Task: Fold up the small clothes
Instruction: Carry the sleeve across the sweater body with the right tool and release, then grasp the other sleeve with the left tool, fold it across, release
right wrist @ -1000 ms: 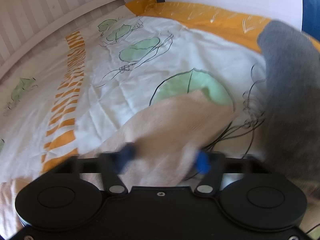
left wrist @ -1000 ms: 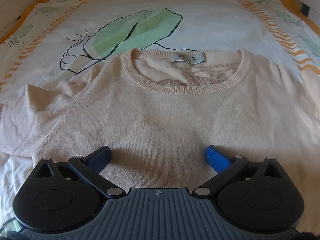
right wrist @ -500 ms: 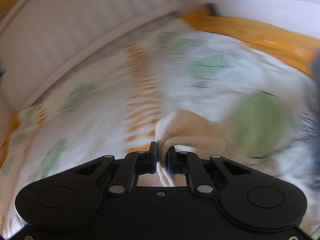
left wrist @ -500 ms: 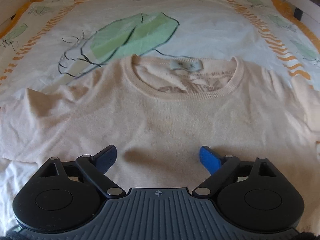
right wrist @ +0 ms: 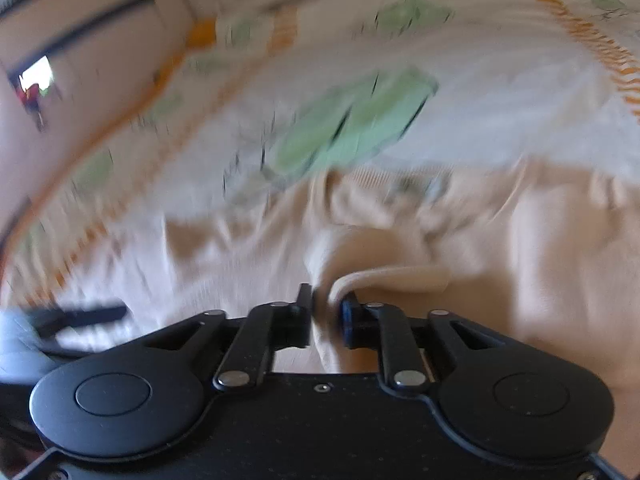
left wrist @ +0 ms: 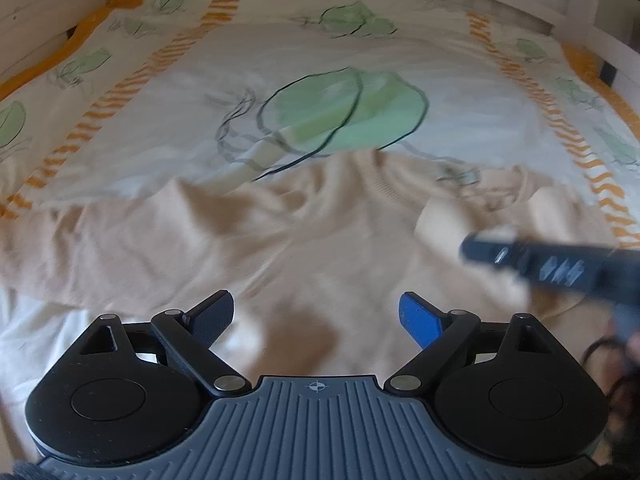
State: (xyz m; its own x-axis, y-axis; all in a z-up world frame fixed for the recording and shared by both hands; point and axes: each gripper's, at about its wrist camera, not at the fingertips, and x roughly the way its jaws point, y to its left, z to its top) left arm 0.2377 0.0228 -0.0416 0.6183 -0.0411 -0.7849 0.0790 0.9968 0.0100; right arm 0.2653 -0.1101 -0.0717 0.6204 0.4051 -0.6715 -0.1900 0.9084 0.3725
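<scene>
The beige top [left wrist: 304, 240] is soft, light, limp knit. My right gripper [right wrist: 326, 308], jaws just easing apart, pinches its sleeve; my left gripper [left wrist: 316, 314] hangs spread, empty. Grip hems.

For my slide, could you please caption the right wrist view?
Right gripper carries the beige sweater's sleeve across the leaf-print duvet.

Motion-smeared neckline of beige sweater [right wrist: 400, 200]; sleeve ends out of frame

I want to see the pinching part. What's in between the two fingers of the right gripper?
A fold of the beige sweater, its sleeve by the look of it, sits between the right gripper fingers; the right wrist view shows it.
</scene>
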